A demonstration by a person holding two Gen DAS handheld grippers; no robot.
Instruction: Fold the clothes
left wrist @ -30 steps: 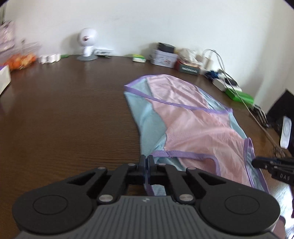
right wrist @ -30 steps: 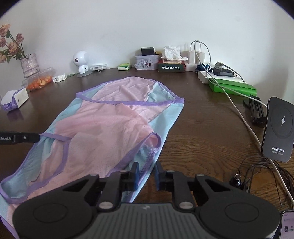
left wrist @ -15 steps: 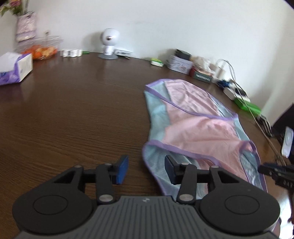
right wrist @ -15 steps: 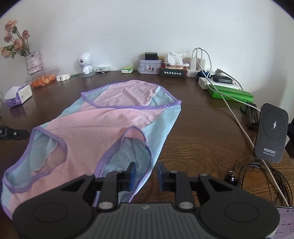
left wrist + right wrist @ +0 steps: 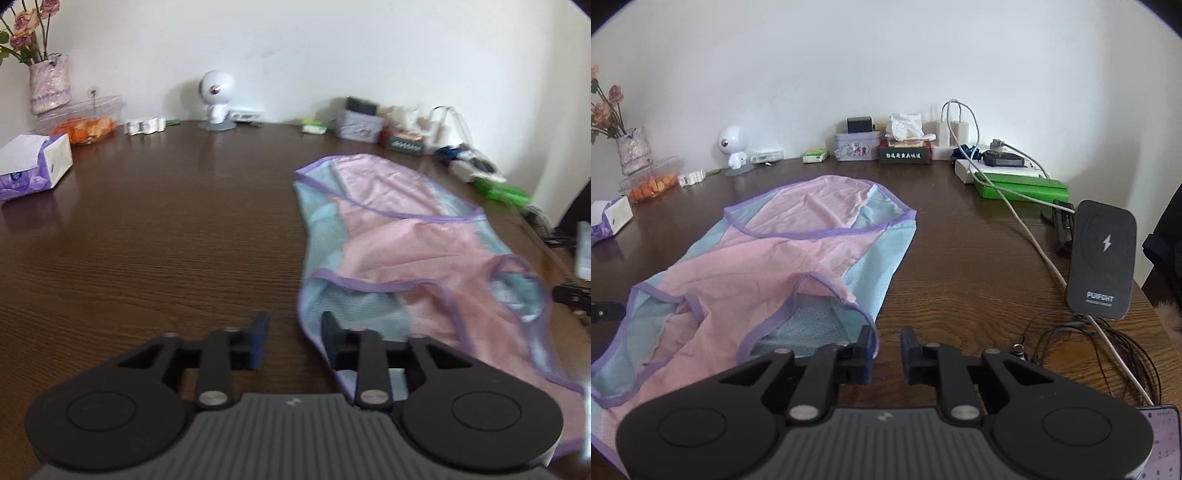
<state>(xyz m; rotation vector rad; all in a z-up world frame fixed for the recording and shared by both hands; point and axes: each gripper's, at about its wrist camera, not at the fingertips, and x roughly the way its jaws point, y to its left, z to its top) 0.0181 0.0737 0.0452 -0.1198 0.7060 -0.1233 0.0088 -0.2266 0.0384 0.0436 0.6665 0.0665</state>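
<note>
Both grippers let go of garment (image 5: 768, 266). Left gripper (image 5: 293, 341) and right gripper (image 5: 886, 350) empty, jaws narrowing beside its near hem. 1 fold done; regrasp next.

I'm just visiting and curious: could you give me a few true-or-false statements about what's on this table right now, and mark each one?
1. The pink and blue garment lies on the wooden table. True.
2. The left tongs are clamped on the garment's hem. False: they are closing, but nothing is pinched between them.
3. A tissue box sits by the vase of flowers. True.
4. The black charger stand rests on the garment. False: it stands apart, on bare wood.
5. The right tongs hold fabric. False: bare table shows in the gap.
</note>
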